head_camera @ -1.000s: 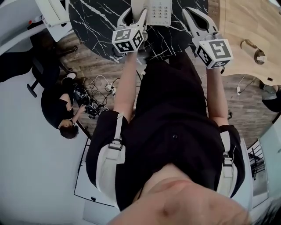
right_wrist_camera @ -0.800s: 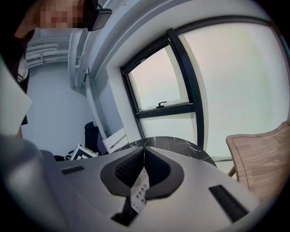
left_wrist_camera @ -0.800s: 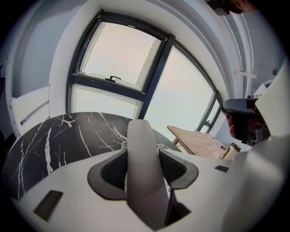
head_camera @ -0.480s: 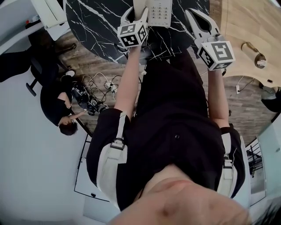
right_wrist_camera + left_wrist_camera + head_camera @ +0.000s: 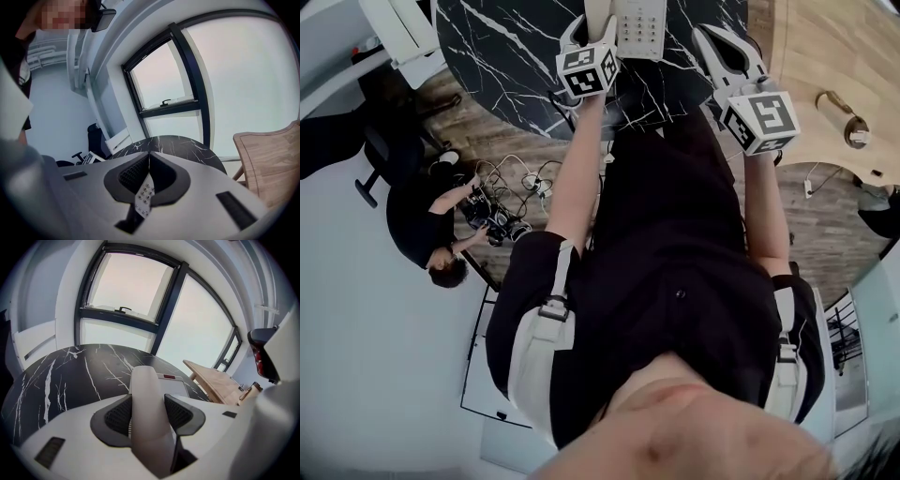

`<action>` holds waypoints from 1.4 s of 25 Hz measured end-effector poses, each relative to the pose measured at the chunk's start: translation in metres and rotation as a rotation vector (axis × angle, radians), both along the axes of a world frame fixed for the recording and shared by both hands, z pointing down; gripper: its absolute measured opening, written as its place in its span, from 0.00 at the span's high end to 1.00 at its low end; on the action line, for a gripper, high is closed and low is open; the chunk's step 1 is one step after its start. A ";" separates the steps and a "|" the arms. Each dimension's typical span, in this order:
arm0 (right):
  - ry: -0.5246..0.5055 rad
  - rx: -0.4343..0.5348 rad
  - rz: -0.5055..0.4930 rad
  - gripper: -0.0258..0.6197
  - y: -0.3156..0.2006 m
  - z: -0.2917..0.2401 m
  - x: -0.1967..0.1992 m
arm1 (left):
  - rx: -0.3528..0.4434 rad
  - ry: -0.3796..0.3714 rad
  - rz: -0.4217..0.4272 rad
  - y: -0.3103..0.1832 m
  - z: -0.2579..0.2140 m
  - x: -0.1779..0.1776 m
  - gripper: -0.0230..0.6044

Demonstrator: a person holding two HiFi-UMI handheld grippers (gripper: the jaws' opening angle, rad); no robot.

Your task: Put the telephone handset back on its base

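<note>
The left gripper (image 5: pixel 148 414) is clamped narrow on the white handset (image 5: pixel 144 380), over the black marble table (image 5: pixel 61 376), just beside the base (image 5: pixel 178 384). The right gripper (image 5: pixel 149 157), jaws together and empty, hangs near the table's edge, with open tabletop to the left

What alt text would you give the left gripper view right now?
The left claw is clamped on the white telephone handset. The phone's base sits just beyond it on a black marble table, with a large window behind.
</note>
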State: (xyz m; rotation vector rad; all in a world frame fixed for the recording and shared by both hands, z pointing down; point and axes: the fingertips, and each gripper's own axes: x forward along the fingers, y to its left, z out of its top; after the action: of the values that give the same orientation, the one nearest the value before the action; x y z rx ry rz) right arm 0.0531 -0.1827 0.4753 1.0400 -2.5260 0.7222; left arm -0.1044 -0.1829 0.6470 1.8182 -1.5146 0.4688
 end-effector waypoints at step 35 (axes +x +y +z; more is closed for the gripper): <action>-0.013 -0.008 0.010 0.91 0.009 0.003 0.005 | 0.014 -0.155 0.056 0.003 0.013 0.007 0.59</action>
State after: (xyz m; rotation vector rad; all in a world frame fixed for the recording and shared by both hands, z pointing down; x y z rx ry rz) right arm 0.0585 -0.1740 0.4780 1.0492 -2.5286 0.7429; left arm -0.0978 -0.1800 0.6595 1.8757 -1.5754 0.6407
